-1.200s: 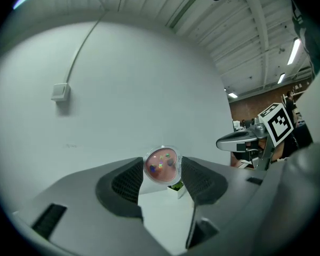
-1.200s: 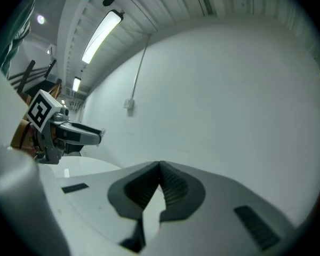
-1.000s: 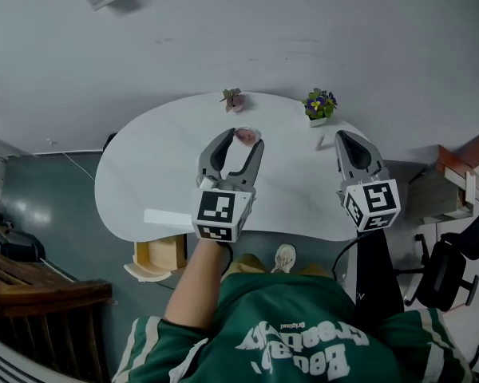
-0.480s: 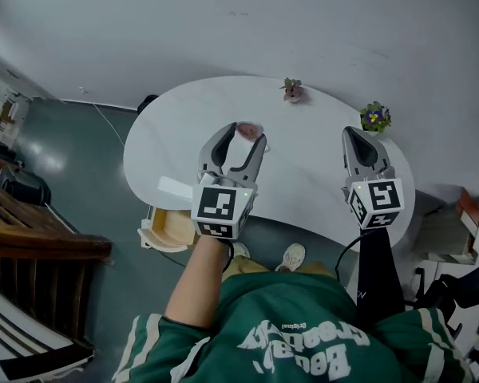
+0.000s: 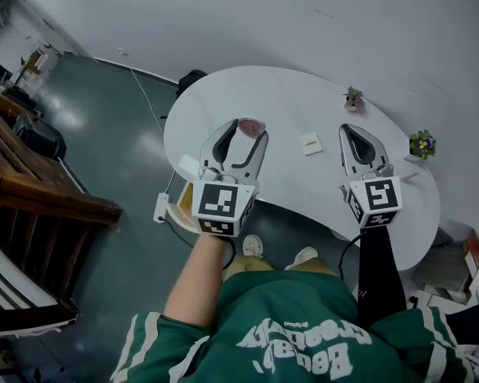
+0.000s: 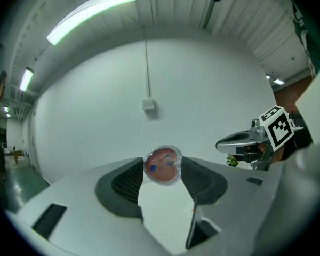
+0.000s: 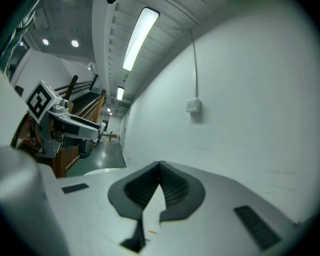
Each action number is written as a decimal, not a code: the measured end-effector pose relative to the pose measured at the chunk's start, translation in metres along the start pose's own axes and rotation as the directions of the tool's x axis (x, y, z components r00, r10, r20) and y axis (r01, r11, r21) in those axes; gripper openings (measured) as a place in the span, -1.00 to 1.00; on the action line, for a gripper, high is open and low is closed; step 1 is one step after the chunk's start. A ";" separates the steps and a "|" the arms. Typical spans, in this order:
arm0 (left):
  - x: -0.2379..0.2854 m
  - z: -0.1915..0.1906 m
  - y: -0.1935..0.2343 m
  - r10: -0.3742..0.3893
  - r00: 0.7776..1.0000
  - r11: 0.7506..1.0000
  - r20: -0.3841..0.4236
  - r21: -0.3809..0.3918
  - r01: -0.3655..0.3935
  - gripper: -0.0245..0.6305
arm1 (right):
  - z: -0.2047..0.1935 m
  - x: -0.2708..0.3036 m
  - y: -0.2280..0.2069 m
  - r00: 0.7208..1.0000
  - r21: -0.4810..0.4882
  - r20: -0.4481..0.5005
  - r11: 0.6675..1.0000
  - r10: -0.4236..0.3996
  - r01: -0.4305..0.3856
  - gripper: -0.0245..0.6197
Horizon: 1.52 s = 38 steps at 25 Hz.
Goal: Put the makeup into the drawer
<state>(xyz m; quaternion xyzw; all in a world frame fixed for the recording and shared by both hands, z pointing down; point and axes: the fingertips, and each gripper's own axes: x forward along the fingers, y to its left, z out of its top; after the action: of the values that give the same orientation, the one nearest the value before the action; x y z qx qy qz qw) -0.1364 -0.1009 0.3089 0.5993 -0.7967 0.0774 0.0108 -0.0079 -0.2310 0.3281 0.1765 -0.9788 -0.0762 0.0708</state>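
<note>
The left hand-held gripper [image 5: 241, 138] holds the makeup [image 6: 162, 166], a small round clear-cased compact with reddish contents and a few blue dots, pinched edge to edge at the very tips of its ribbed pads. It hangs in the air above the near left part of the white tabletop [image 5: 303, 94], touching nothing else. The right hand-held gripper [image 7: 160, 175] has its jaws pressed together with nothing between them. A pale wooden drawer [image 5: 178, 214] juts out under the tabletop's left edge, largely hidden behind the left marker cube.

The compact looks light and rigid, but its smooth plastic rim is probably slippery, and a tip-only pinch across a round shape would let it swivel or pop out. A hold across the full width, deeper in the ribbed pads, seems safer. Its pressed contents would likely crack if dropped, so it wants lowering into the drawer, not tossing
</note>
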 end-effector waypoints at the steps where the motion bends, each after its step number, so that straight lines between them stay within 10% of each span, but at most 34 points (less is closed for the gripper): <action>1: -0.007 -0.003 0.012 0.014 1.000 1.000 -0.005 0.002 -0.014 -0.24 | 0.002 0.010 0.014 1.000 -0.003 0.002 1.000 0.020 -0.020 -0.91; 25: -0.156 -0.086 0.219 0.260 0.958 0.965 -0.121 -0.010 -0.263 -0.23 | 0.039 0.150 0.274 0.925 -0.059 0.021 0.925 0.378 -0.376 -0.91; 32: -0.154 -0.140 0.212 0.099 0.961 0.993 -0.258 -0.030 -0.110 -0.23 | 0.030 0.156 0.295 0.918 -0.071 -0.018 0.915 0.397 -0.397 -0.91; 38: -0.151 -0.226 0.191 -0.044 0.880 0.998 -0.472 0.008 0.054 -0.23 | 0.018 0.153 0.289 0.928 -0.078 -0.060 0.925 0.369 -0.373 -0.91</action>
<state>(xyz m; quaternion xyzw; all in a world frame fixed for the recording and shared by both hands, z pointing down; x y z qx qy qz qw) -0.2933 0.1257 0.4948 0.5825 -0.7538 0.2290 0.2000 -0.2498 -0.0154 0.3783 -0.0133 -0.9884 -0.1005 0.1133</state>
